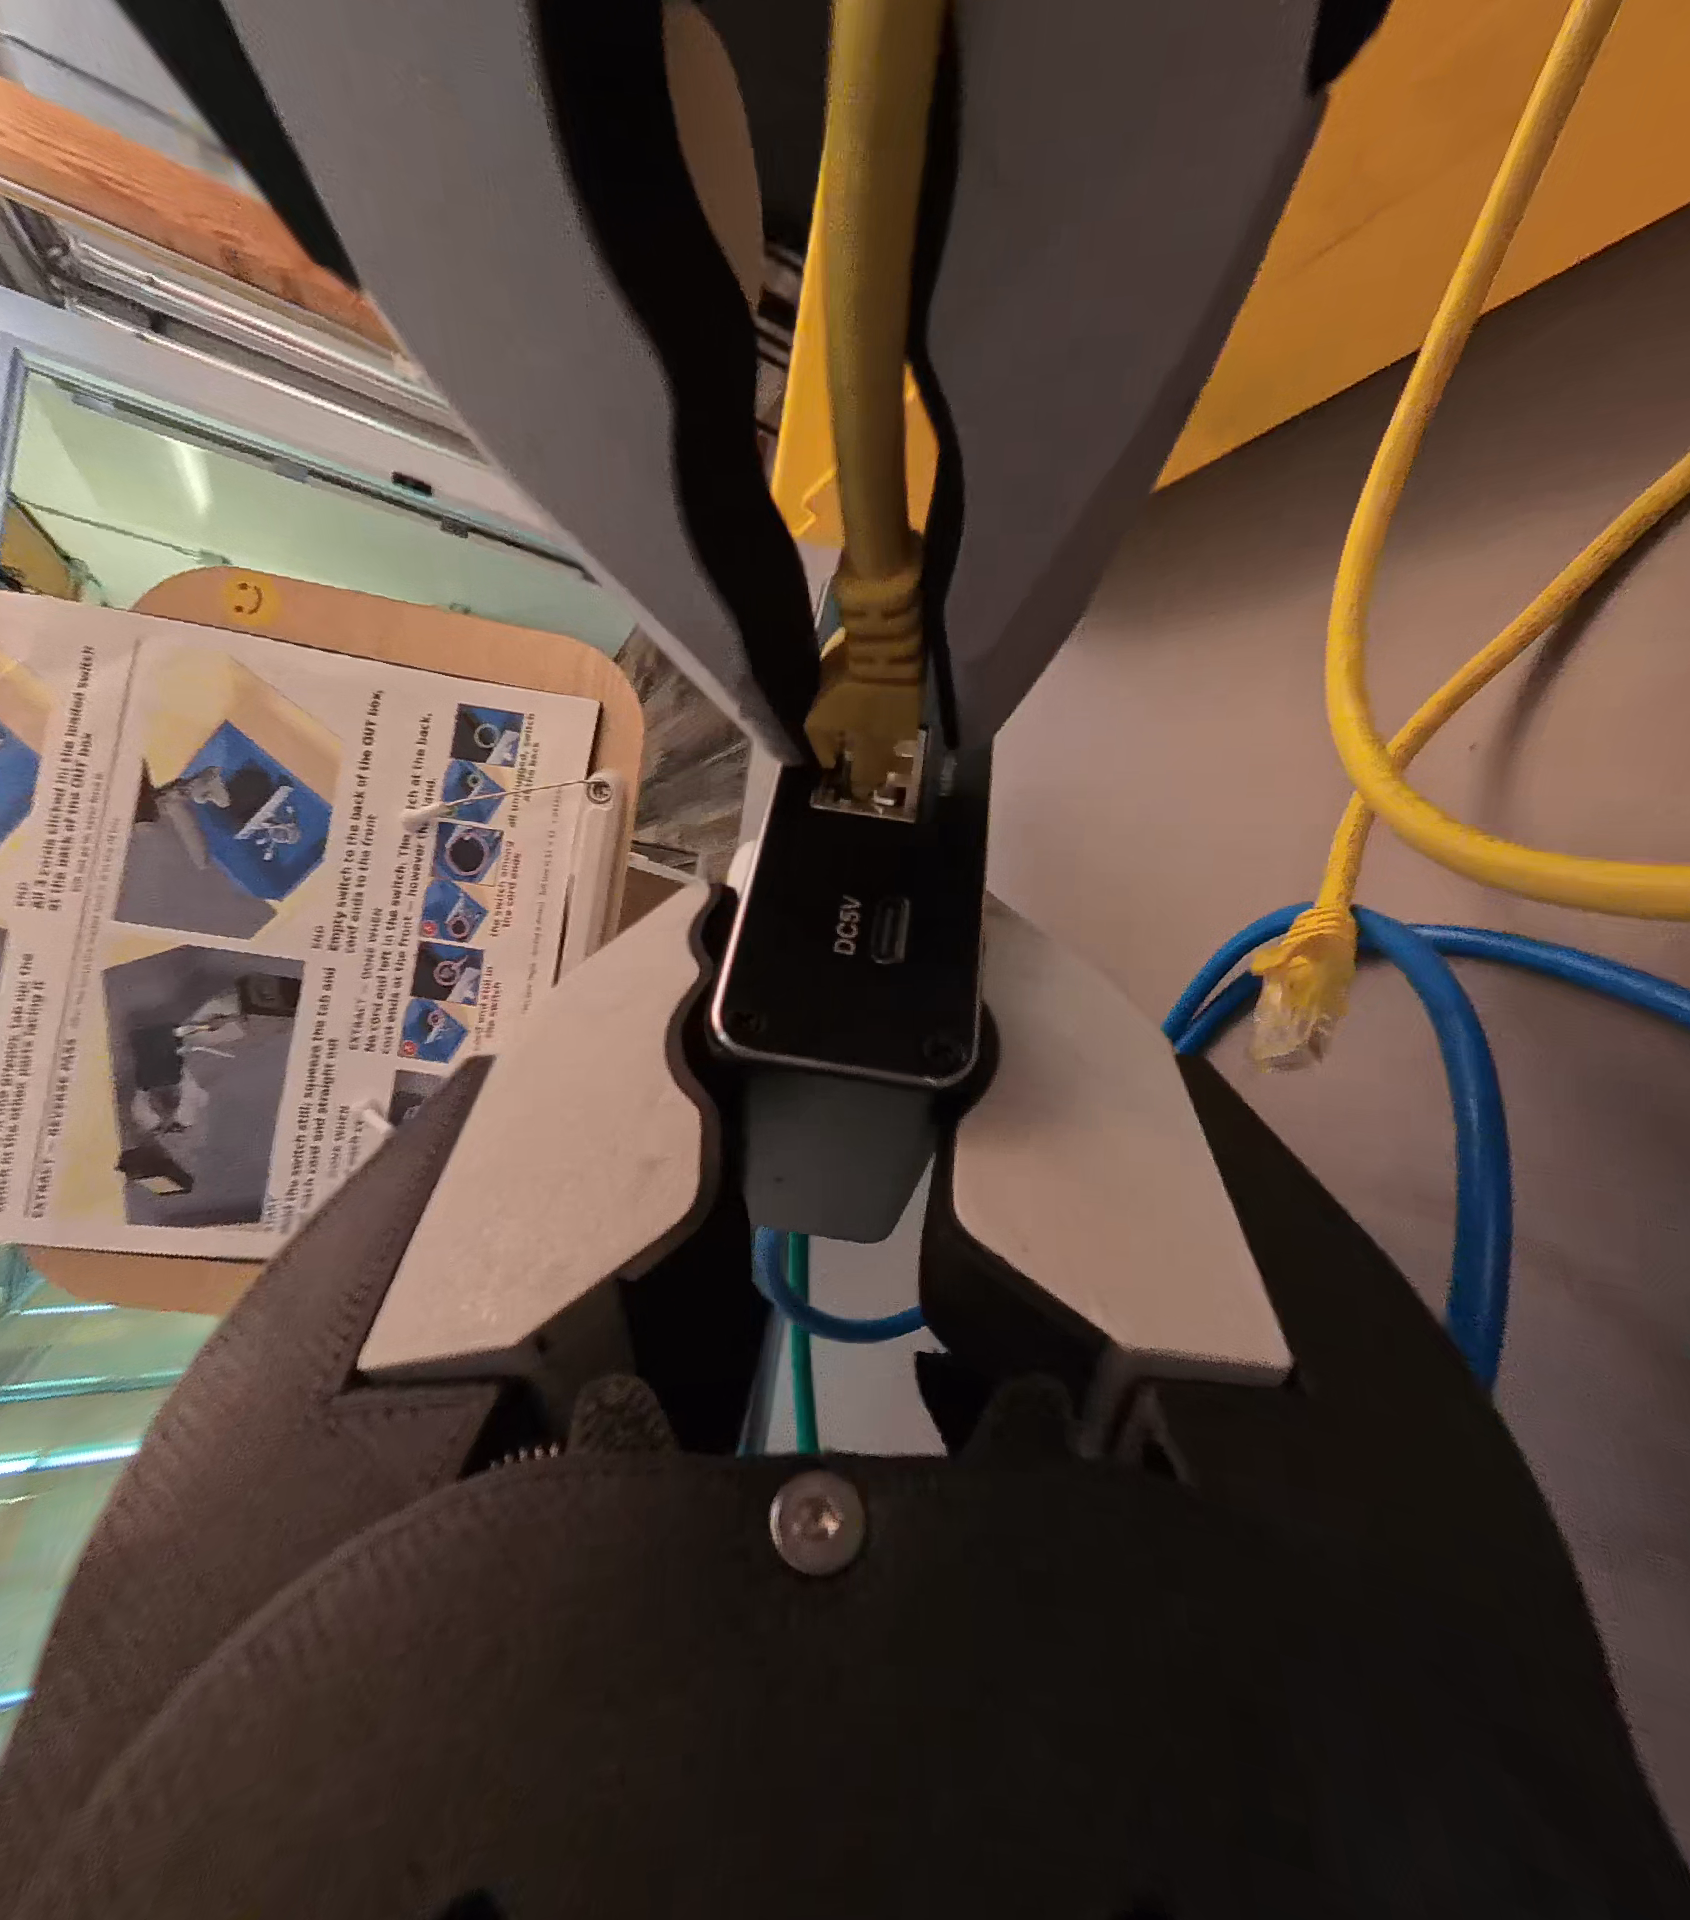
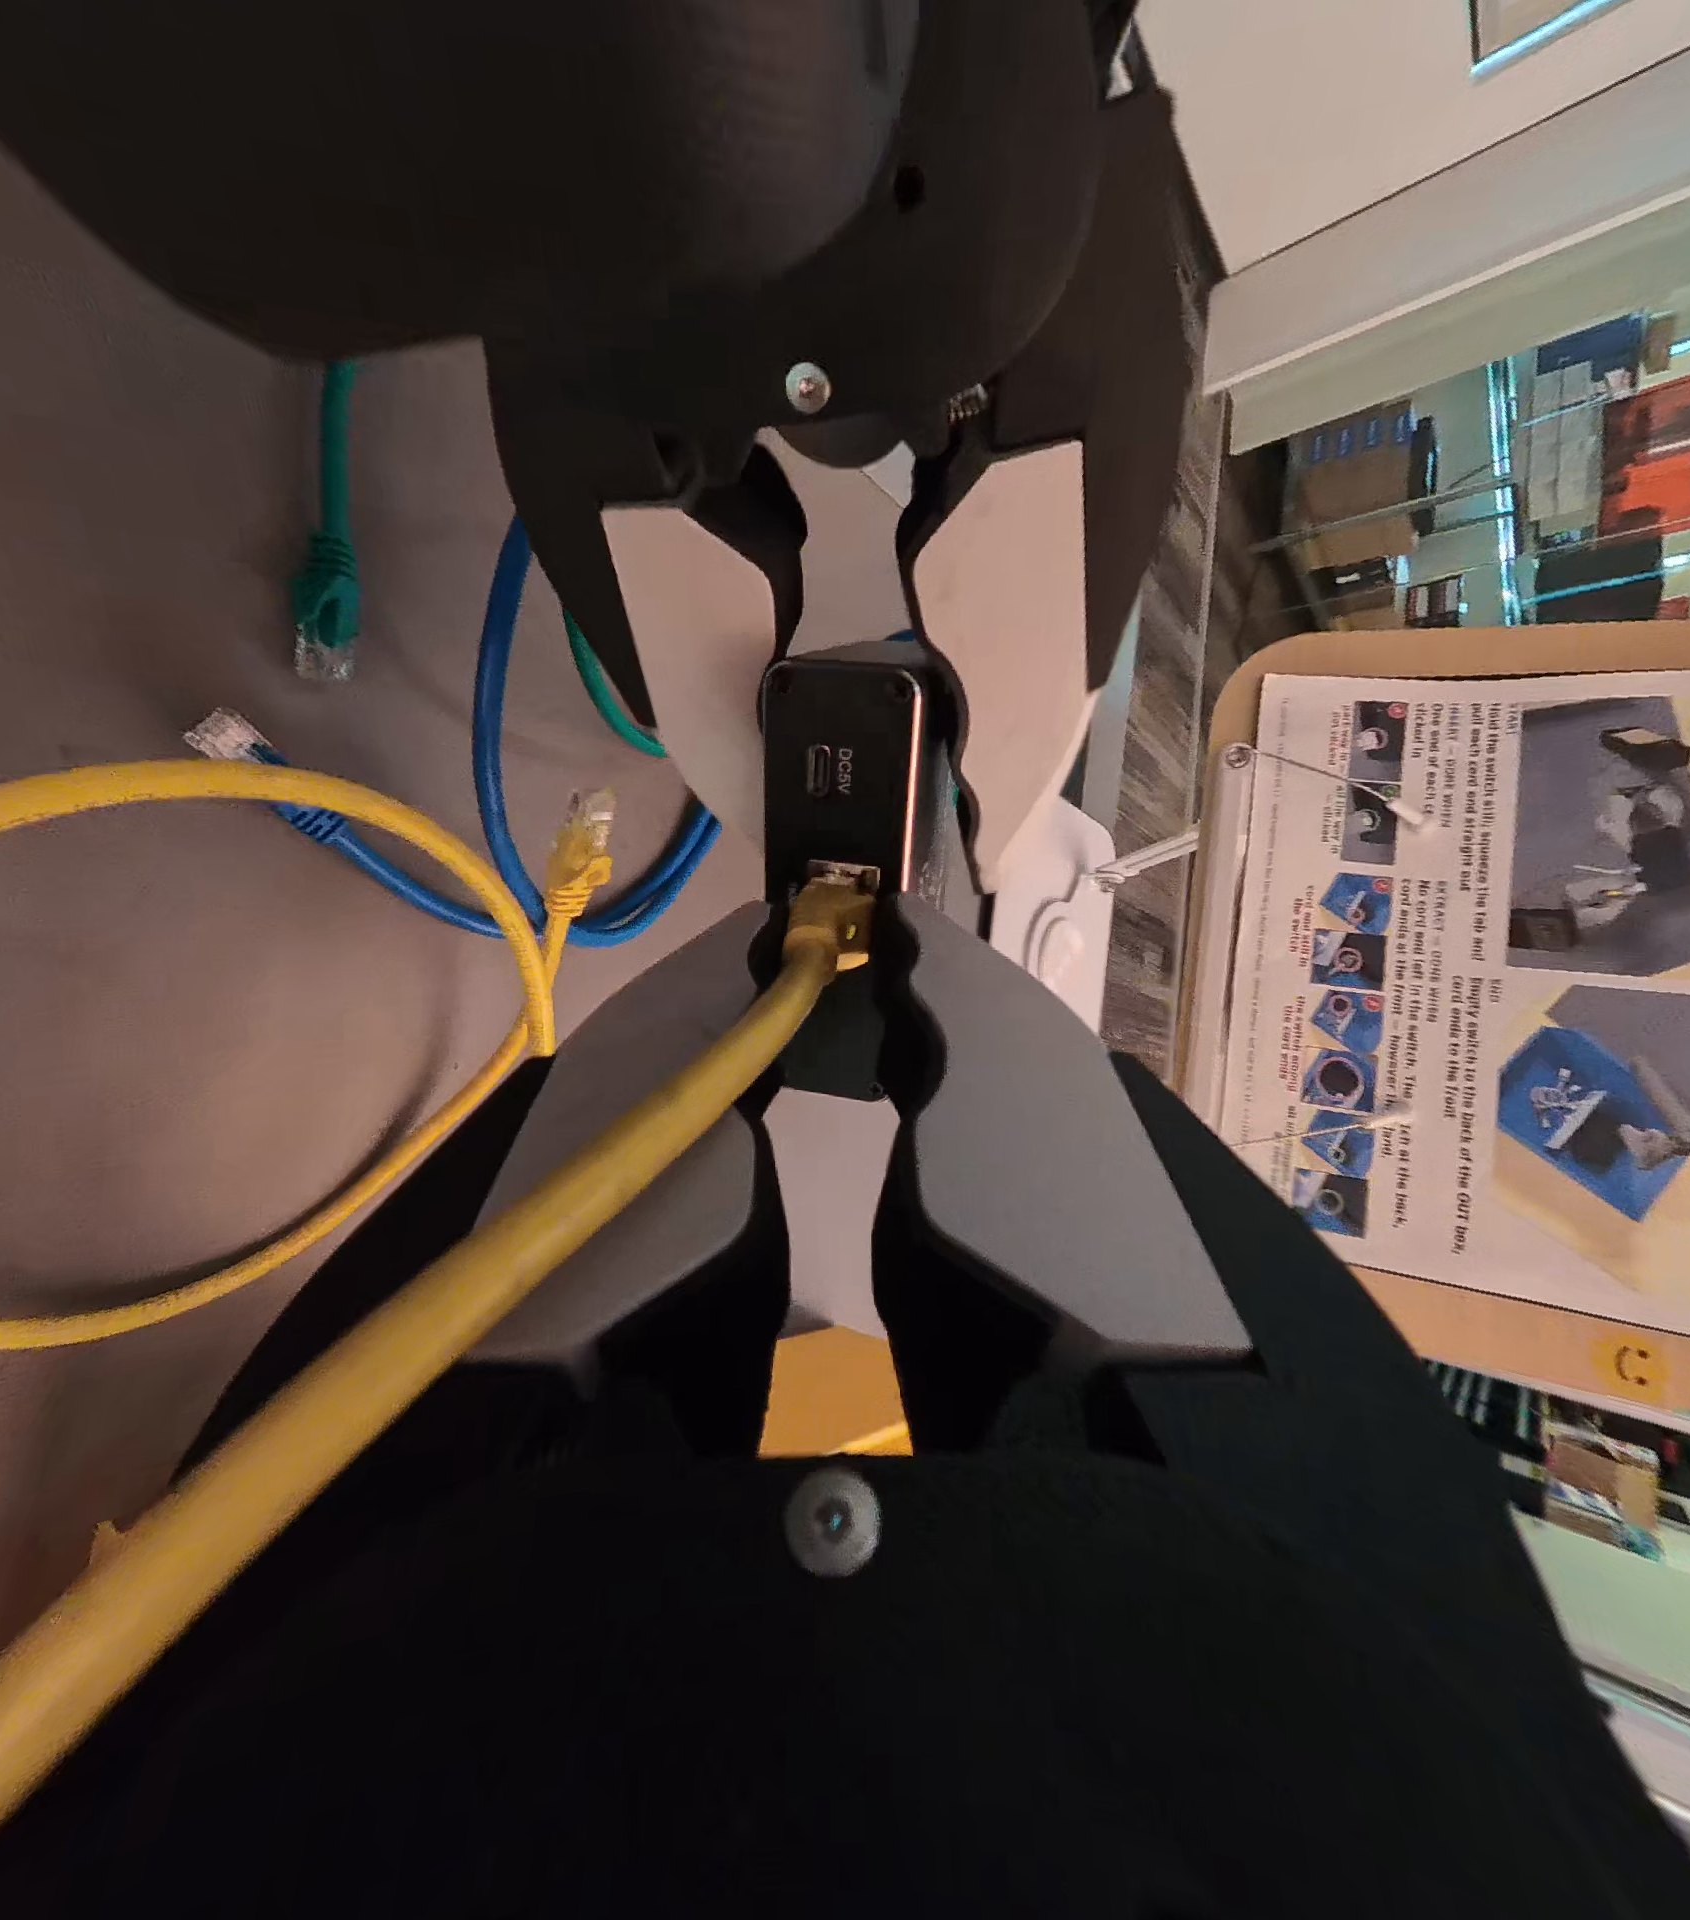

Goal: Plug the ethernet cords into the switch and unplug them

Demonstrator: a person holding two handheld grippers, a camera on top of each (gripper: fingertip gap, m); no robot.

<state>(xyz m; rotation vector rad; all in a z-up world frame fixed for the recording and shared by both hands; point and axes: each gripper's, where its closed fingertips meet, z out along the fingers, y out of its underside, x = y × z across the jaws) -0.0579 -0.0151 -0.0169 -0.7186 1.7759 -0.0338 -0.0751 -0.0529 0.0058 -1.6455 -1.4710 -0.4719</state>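
Grey table [image 1: 1340,644]: switch [image 1: 846,935] port with yellow cord [image 1: 872,623] plug inside.

Dim, warm indoor light; fisheye-bent edges, blurred background, soft shadows

Left claw [image 1: 846,1049] clamps black switch [image 1: 846,966]; right claw [image 1: 872,727] grips yellow cord plug [image 1: 872,665] seated at its port.

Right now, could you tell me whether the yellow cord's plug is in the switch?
In: the yellow plug sits in a port of the switch, between the right gripper's jaws.
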